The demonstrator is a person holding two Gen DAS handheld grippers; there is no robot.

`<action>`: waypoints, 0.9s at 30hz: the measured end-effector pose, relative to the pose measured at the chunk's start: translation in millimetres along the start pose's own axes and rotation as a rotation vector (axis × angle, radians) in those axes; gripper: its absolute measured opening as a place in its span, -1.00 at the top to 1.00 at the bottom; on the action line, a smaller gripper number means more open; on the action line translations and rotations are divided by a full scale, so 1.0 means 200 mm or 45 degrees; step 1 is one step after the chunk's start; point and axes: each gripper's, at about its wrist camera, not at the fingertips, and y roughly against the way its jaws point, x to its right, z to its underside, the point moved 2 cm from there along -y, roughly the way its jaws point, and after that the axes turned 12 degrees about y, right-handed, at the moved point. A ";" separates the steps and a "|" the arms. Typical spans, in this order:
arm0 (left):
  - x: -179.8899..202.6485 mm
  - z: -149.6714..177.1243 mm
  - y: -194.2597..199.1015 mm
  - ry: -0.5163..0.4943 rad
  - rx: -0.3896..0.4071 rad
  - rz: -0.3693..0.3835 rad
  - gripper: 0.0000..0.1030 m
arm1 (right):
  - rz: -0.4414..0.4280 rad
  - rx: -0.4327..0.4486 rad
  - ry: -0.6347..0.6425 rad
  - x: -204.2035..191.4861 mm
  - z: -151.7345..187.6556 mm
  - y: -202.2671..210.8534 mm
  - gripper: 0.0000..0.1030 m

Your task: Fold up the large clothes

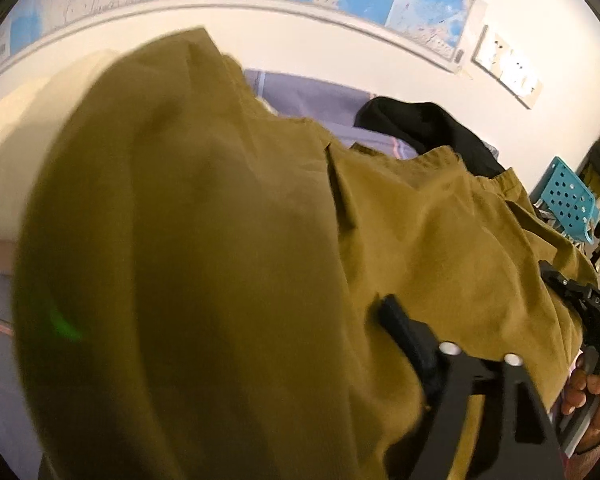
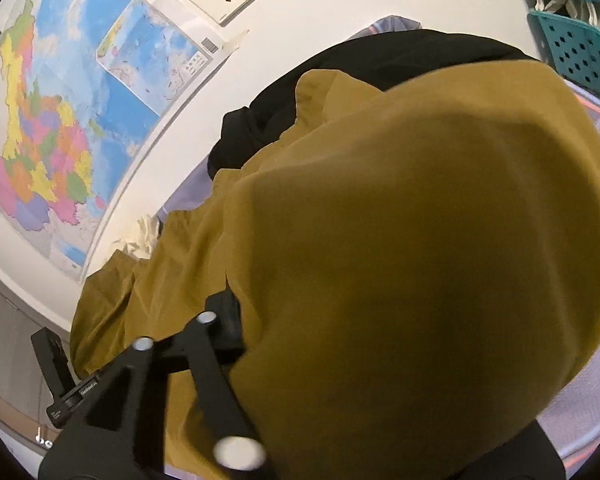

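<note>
With cloth draped – olive garment (image 1: 228,240) hides both grippers' tips.

I see mustard garment (image 2: 440,240) draped over right gripper (image 2: 236,320), hiding its tips; black clothing (image 2: 360,64) behind, map (image 2: 60,120) on wall

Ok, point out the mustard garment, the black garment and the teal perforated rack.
mustard garment (image 1: 440,248), left wrist view, on the creased flat part beside the pocket slit.
black garment (image 2: 380,56), right wrist view, on its bunched top behind the mustard cloth.
teal perforated rack (image 1: 568,196), left wrist view, on its holed side panel.
</note>
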 end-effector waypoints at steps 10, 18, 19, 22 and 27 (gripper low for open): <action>-0.02 -0.04 -0.03 0.038 -0.018 0.012 -0.32 | -0.054 0.009 0.009 -0.01 -0.02 -0.01 0.49; 0.07 -0.16 0.23 -0.004 0.078 0.123 0.34 | -0.170 0.146 0.214 -0.24 -0.19 0.23 0.71; 0.08 -0.19 0.26 -0.017 0.088 0.139 0.34 | -0.195 0.165 0.230 -0.28 -0.22 0.27 0.72; 0.11 -0.28 0.37 -0.053 0.126 0.189 0.36 | -0.226 0.208 0.302 -0.39 -0.31 0.35 0.72; 0.11 -0.50 0.62 -0.072 0.247 0.246 0.36 | -0.324 0.319 0.403 -0.63 -0.53 0.46 0.73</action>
